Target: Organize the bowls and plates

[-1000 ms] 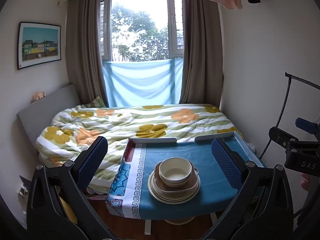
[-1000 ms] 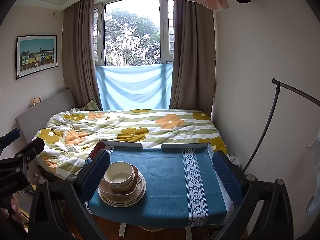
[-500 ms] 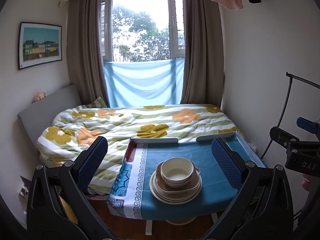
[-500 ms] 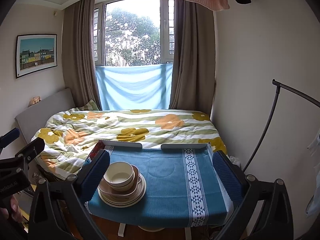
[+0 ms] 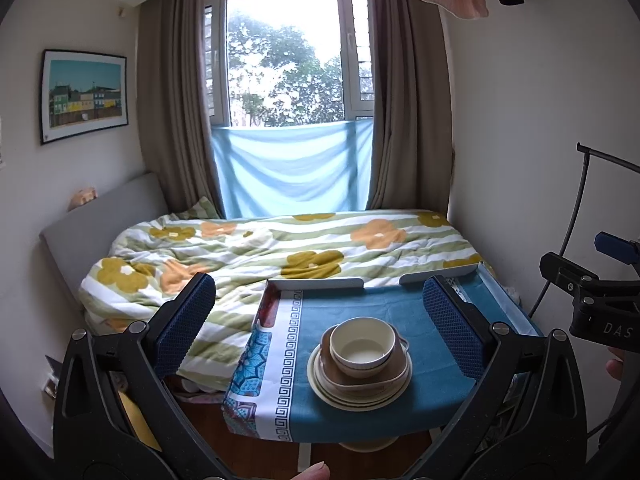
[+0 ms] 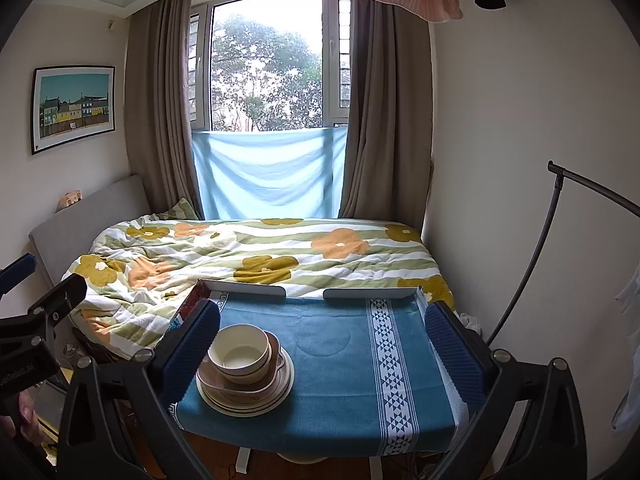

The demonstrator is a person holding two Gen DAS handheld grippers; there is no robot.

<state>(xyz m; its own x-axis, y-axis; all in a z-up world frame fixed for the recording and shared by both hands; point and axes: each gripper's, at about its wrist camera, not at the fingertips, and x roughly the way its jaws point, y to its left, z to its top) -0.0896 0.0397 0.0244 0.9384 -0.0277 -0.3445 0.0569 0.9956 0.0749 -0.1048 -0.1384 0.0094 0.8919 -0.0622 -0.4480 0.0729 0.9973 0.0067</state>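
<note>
A cream bowl sits in a brown bowl on a stack of cream plates, all on a small table with a blue cloth. The stack also shows in the right wrist view, cream bowl on plates, at the cloth's left front. My left gripper is open and empty, held back from the table, facing the stack. My right gripper is open and empty, held back from the table with the stack by its left finger.
A bed with a flowered quilt lies behind the table, below a window. Walls stand at left and right. A black stand pole leans at the right. The table's far rim has raised white rails.
Both views have shifted only slightly; the left view has drifted a little, so the stack sits a bit further right in it. The dishes have not moved.
</note>
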